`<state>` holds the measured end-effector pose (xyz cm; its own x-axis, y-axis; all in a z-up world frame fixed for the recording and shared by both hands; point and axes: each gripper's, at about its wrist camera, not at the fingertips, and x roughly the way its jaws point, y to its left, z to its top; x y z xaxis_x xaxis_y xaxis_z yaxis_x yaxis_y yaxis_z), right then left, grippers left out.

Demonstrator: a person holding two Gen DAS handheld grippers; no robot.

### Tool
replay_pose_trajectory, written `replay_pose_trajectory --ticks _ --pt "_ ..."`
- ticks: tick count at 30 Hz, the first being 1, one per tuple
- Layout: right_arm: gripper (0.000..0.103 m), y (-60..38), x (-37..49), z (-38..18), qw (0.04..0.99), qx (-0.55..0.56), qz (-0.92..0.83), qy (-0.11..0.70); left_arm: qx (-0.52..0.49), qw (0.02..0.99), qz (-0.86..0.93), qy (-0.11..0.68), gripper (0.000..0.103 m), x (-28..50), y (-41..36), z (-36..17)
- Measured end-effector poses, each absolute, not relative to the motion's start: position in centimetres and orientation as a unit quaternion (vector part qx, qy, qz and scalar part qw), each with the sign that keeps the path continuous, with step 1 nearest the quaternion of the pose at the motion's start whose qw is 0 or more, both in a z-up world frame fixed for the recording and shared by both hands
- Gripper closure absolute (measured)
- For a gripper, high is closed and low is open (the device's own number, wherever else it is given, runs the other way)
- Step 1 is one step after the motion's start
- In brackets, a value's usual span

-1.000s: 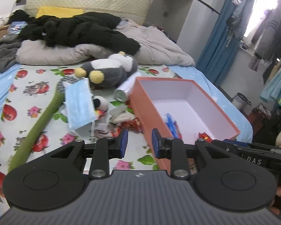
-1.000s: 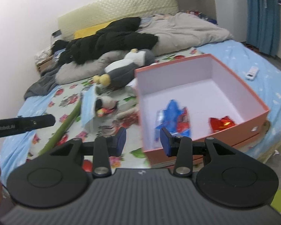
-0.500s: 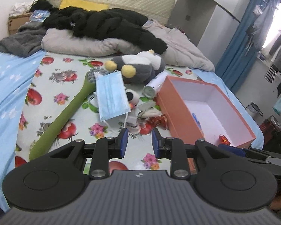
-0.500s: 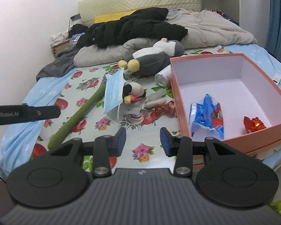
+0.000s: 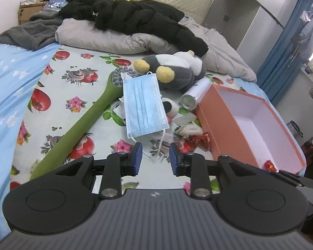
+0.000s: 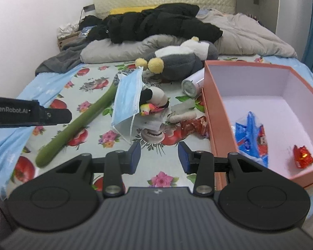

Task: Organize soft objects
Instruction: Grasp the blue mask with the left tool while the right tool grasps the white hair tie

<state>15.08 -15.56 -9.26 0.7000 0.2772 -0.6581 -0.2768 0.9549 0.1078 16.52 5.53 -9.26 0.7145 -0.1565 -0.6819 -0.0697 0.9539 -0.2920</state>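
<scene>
Left wrist: left gripper (image 5: 155, 158) released, holding nothing, above bare floral sheet (image 5: 77, 104). Blue face mask (image 5: 144, 109) just ahead, pleated, draped over small plush, beside green stick (image 5: 83, 123); orange box (image 5: 225, 125) to its right.

Right wrist: right gripper (image 6: 159, 158) released, empty. Mask (image 6: 127, 98) tented over plush; box wall (image 6: 218, 123) close on the right, blue packet (image 6: 252, 133) inside.

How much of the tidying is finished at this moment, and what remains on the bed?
Done: the orange box already holds a blue packet and a red candy.

In hand: nothing. The left tongs and right tongs are open and empty above the sheet.

Left: the face mask, grey plush penguin, small plush toy, green stick and can lie outside the box.
</scene>
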Motion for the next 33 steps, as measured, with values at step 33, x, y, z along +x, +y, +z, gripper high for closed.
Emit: replay_pose_trajectory --ticks 33 --pt "0.076 -8.1 30.1 -20.5 0.881 -0.263 0.132 0.371 -0.125 0.880 -0.030 0.458 0.053 35.8 4.0 -19.0"
